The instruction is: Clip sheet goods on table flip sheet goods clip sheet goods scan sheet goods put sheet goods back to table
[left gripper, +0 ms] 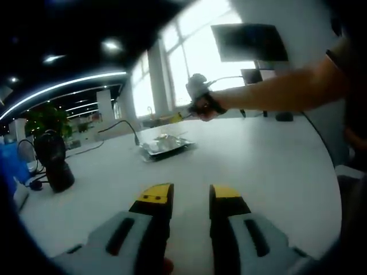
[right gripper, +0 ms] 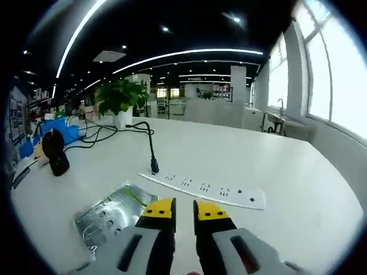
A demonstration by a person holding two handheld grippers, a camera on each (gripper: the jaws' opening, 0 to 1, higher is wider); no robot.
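Sheet goods (right gripper: 112, 216), a flat, shiny silver packet with printed dots, lie on the smooth white table (right gripper: 229, 166) just left of our right gripper (right gripper: 183, 209), whose yellow-tipped jaws stand slightly apart with nothing between them. Beyond it stretches a long white power strip (right gripper: 203, 189) with a black plug. In the left gripper view, our left gripper (left gripper: 191, 197) hovers with jaws parted, empty, the crinkled packet (left gripper: 165, 144) well ahead at mid-table.
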